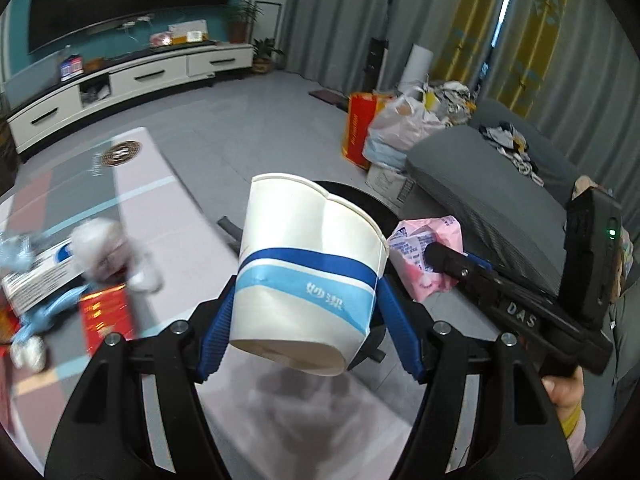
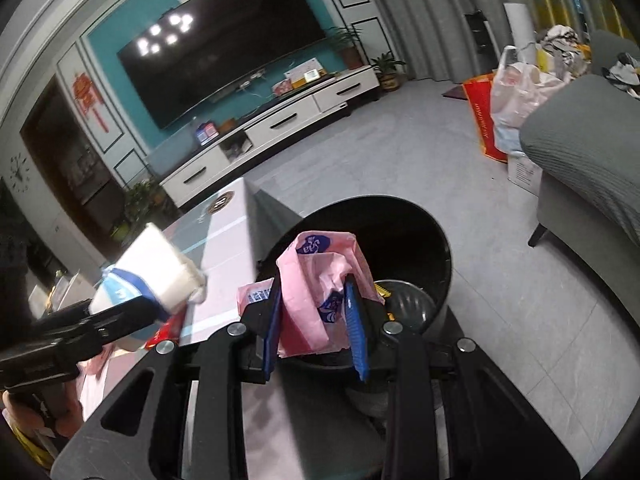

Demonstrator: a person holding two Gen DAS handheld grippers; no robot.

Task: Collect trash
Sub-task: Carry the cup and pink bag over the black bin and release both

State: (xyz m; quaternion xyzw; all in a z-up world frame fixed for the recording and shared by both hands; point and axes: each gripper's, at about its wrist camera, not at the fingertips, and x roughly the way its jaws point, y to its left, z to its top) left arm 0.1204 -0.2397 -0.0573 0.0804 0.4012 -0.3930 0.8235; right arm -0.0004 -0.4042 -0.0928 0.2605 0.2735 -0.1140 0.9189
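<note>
Room: we saw a living room, black bin (image 2: 416, 240) beside the table (image 1: 168, 200) edge;
Left gripper (image 1: 304, 300): jaws clamped a paper cup (image 1: 308, 256);
Right gripper (image 2: 316, 312): jaws narrow, pinching a pink wrapper (image 2: 316, 276) over the bin.

We cannot make out the litter left of the paper cup (image 1: 308, 276) on the table (image 1: 168, 216); it is smeared by blur, and the picture's edge cuts the red box (image 1: 106, 312) beside it; the cup hides most of the bin (image 1: 360, 196) behind it; in the right wrist view the pink wrapper (image 2: 316, 292) covers part of the bin's inside.
</note>
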